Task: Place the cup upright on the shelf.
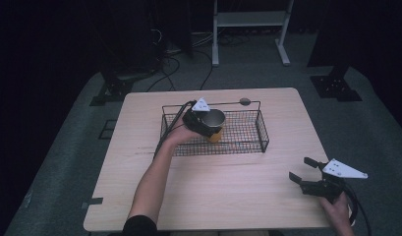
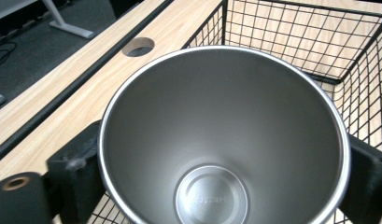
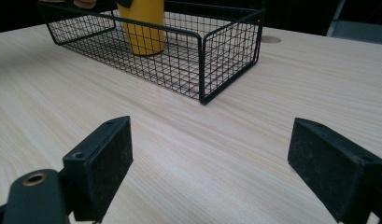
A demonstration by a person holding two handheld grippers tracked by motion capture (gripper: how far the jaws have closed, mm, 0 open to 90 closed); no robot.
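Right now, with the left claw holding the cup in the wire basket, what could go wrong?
1. The left claw grips the yellow steel-lined cup near its smooth rim; it may slip or tip on release.
2. The cup sits close to the wire basket wall, so the claw could catch the mesh when it withdraws.

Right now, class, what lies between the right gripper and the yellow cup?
In the right gripper view, bare tabletop, then the wire basket's mesh wall, separate the right gripper from the yellow cup.
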